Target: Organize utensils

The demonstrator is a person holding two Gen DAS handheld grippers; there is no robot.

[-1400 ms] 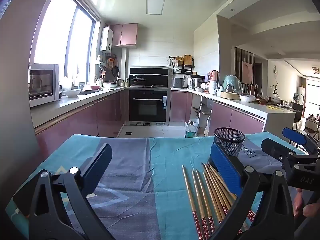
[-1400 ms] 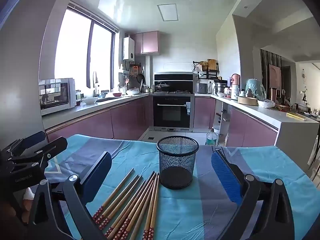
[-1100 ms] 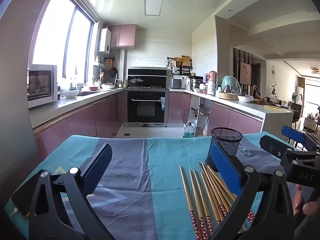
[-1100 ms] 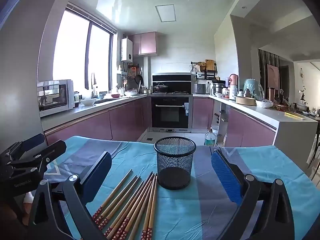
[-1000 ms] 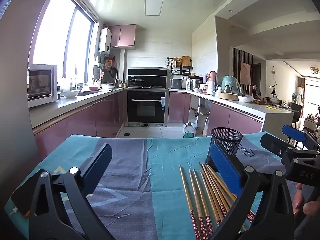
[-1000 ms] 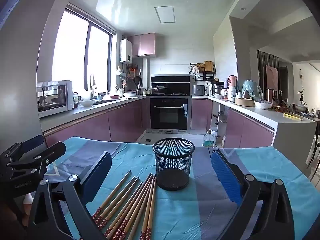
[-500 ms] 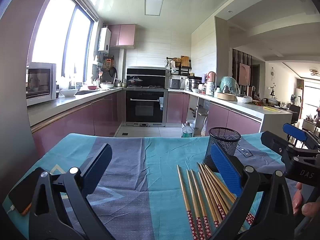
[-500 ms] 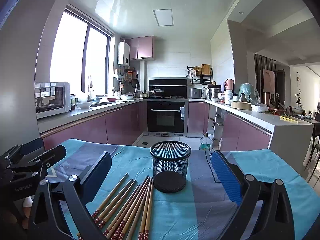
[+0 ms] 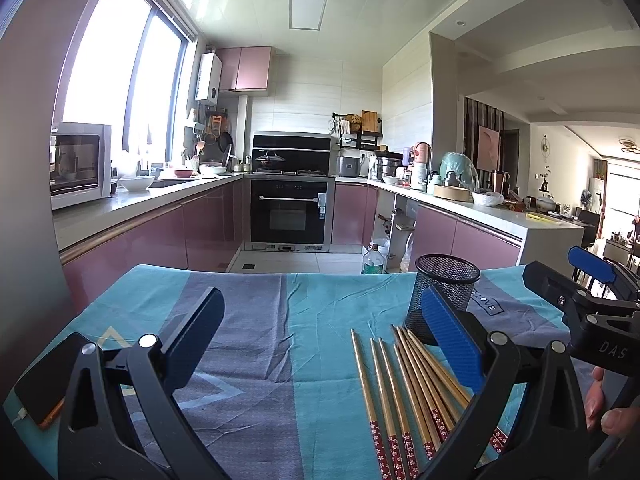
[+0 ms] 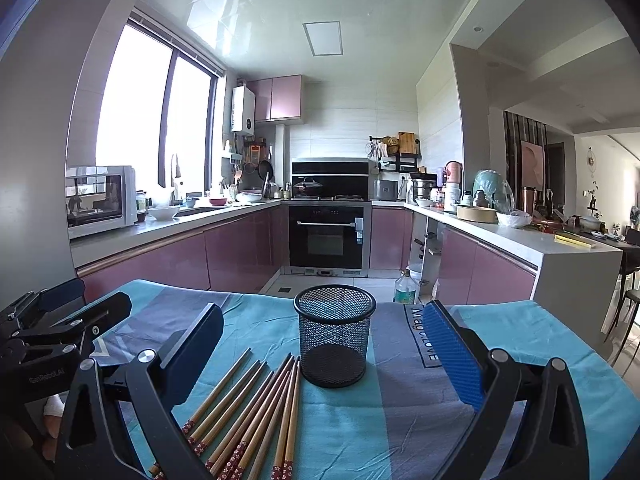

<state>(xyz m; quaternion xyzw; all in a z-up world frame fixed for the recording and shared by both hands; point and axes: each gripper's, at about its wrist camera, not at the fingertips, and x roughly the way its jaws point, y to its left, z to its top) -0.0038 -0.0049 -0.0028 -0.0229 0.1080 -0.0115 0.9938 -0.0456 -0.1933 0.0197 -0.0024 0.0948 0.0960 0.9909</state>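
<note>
Several wooden chopsticks [image 10: 256, 408] with red patterned ends lie side by side on the blue tablecloth, also in the left wrist view [image 9: 404, 388]. An empty black mesh cup [image 10: 334, 334] stands upright just behind them; it also shows in the left wrist view [image 9: 444, 292]. My left gripper [image 9: 320, 336] is open and empty, with the chopsticks under its right finger. My right gripper [image 10: 320, 344] is open and empty, held above the chopsticks and the cup. Each gripper shows at the edge of the other's view.
A blue and grey tablecloth [image 9: 256, 332] covers the table. A dark phone [image 9: 44, 380] lies at its left front corner. Beyond the table's far edge is a kitchen with pink cabinets, an oven [image 10: 327, 236] and a plastic bottle [image 10: 404, 286] on the floor.
Both grippers have drifted slightly; the cup and chopsticks sit a little further left and lower in both views. Nothing was taken hold of.
</note>
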